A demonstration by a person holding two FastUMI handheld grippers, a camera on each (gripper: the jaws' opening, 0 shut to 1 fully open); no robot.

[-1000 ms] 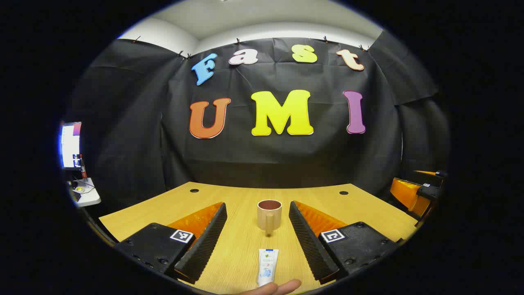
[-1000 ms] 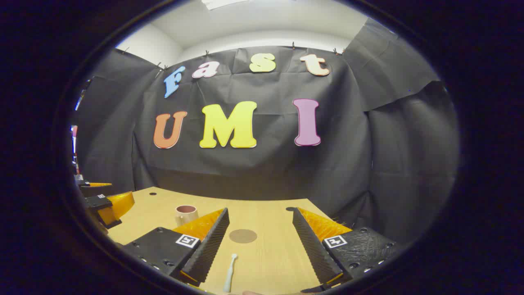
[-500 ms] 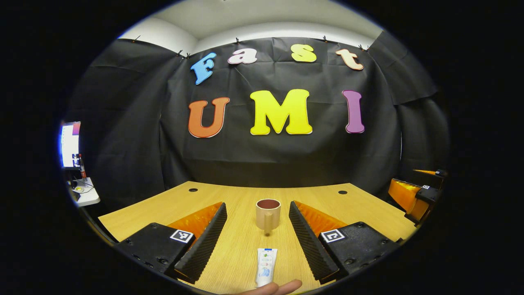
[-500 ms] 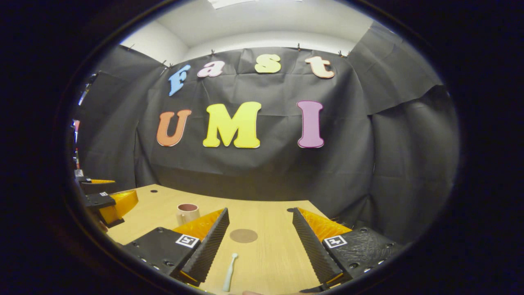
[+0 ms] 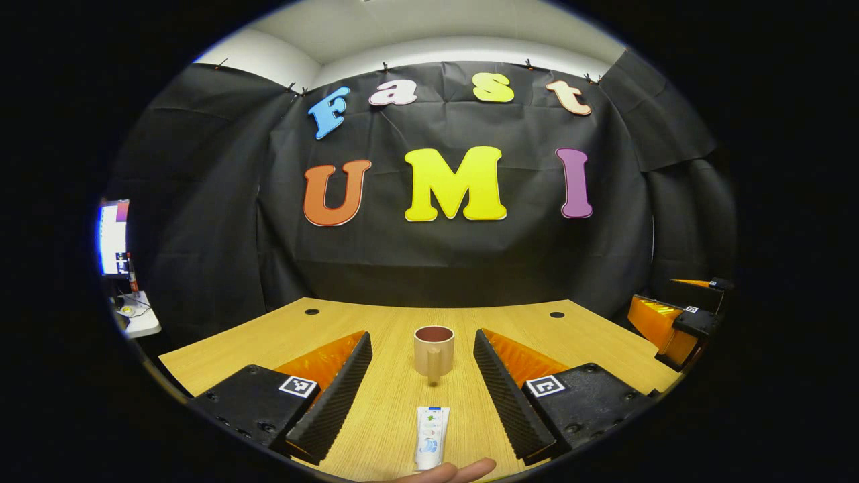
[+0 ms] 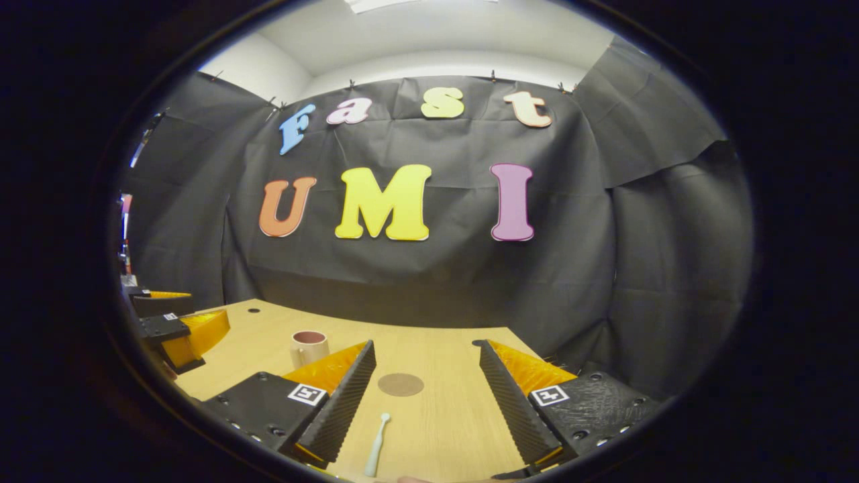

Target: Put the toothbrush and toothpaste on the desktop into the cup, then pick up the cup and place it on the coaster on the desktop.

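We've got the right gripper (image 6: 427,402) spread wide over the desk (image 6: 456,416). Toothbrush (image 6: 376,455) lies between its fingers, coaster (image 6: 400,384) just beyond, cup (image 6: 309,348) off left.

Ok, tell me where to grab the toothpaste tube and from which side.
Grip the toothpaste tube across its flat middle, coming down from above. It lies flat on the desk, lengthwise between the left gripper's open jaws, so they already straddle its narrow width. Probably the easiest hold.

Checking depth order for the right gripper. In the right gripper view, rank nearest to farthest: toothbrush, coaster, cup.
1. Pale plastic toothbrush: lying between the fingers, nearest.
2. Round brown coaster: ahead, centre of the wooden desktop.
3. Beige ceramic cup: farther back, to the left.
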